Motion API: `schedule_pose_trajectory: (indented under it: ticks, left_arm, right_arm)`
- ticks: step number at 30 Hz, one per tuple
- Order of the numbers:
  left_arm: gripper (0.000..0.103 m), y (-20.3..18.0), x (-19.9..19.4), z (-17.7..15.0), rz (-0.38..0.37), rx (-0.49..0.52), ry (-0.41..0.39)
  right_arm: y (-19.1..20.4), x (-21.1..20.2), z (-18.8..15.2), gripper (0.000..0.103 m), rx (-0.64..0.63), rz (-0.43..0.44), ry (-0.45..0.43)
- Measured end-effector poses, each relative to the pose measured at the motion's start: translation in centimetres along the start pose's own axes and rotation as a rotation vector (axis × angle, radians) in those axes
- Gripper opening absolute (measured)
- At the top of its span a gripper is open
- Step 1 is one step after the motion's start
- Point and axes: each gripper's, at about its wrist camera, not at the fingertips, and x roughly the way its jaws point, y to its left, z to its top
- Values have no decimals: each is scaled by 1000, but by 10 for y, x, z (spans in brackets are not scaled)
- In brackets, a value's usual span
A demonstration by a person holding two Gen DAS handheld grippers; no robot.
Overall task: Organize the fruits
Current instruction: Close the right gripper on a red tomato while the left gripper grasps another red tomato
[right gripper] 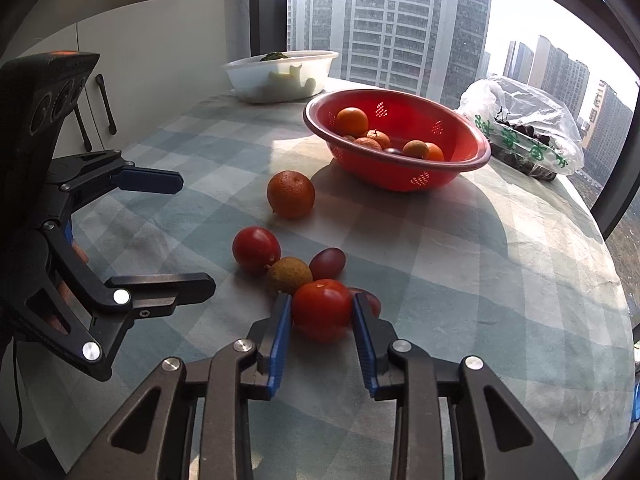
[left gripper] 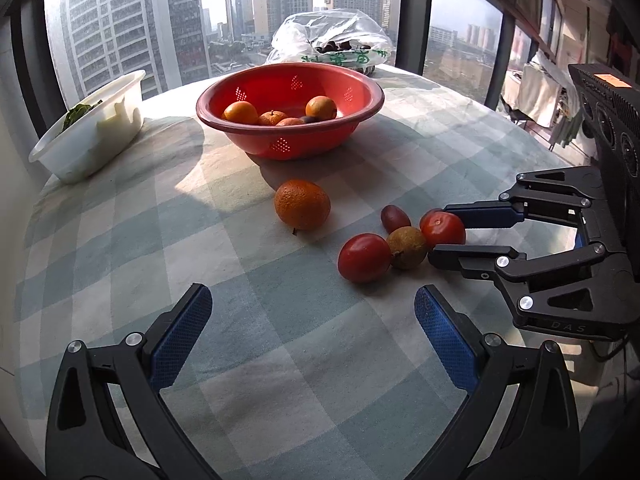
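Red and round, the near tomato (right gripper: 322, 307) sits between the two blue pads of the right gripper (right gripper: 321, 312). In the right wrist view both pads touch its sides, so I judge it as clamped, though it rests on the checked tablecloth (right gripper: 460, 280) and is not lifted. A round fruit has no long axis, so the angle of the grasp matters little.

What matters is the way to the red colander (right gripper: 472, 160). From this claw it lies toward 1 o'clock, well apart, and already holds several oranges (right gripper: 351, 121). At 11 o'clock, touching or almost touching the gripped tomato, is a brown lychee-like fruit (right gripper: 289, 274); a dark grape (right gripper: 327, 263) is at 12 o'clock just behind. A second tomato (right gripper: 256, 249) and a loose orange (right gripper: 291, 194) stand further on, at about 11 o'clock. I think a lift straight up before the swing to 1 o'clock would keep the neighbours from rolling.

The left gripper (left gripper: 314, 340) is released, its fingers wide apart with only cloth between them. In its own view the fruit cluster lies at about 1 o'clock and the loose orange at 12 o'clock. The right hand is clearly the nearer one for this tomato.
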Motion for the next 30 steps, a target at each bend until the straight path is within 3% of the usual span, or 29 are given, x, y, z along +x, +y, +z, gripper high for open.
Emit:
schedule_pose_trajectory:
  ticks: [9, 10, 15, 18, 30]
  left_arm:
    - [101, -10, 21, 13, -87, 162, 33]
    - [98, -10, 23, 15, -103, 180, 32]
    - [65, -8, 30, 21, -138, 249, 58]
    - [53, -8, 33, 21, -167, 278, 70]
    - [33, -15, 34, 21, -249, 340, 59]
  right_arm:
    - [-29, -19, -8, 33, 168, 141, -25]
    - [-32, -21, -10, 33, 184, 153, -28]
    - [-43, -25, -19, 33, 229, 157, -28]
    - [-46, -25, -21, 33, 243, 163, -30]
    - [-49, -22, -25, 33, 252, 170, -26]
